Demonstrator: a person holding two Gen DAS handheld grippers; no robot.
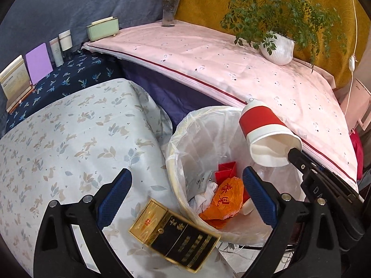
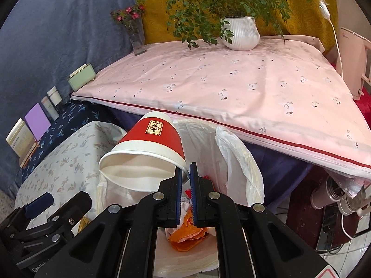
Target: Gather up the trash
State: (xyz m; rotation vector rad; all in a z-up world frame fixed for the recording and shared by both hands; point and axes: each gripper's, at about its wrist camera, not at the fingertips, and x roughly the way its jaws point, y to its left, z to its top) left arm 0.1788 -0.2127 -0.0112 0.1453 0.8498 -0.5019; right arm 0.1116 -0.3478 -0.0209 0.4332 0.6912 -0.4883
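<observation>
My right gripper (image 2: 185, 173) is shut on the rim of a red and white paper cup (image 2: 148, 153). It holds the cup tipped on its side above the lined trash bin (image 2: 241, 162). In the left wrist view the cup (image 1: 266, 132) hangs over the bin (image 1: 176, 139), pinched by the right gripper's fingers (image 1: 299, 159). The bin holds an orange wrapper (image 1: 229, 199), red packaging (image 1: 227, 170) and crumpled paper. My left gripper (image 1: 187, 199) is open and empty, above a black and gold box (image 1: 174, 234) that lies on the floral cloth at the bin's edge.
A pink-covered table (image 1: 231, 69) with a potted plant (image 1: 277, 48) and a flower vase (image 1: 169, 9) stands behind the bin. A floral-covered surface (image 1: 58, 139) is at left. A dark cloth shelf (image 1: 69, 76) holds a green box, bottles and cards.
</observation>
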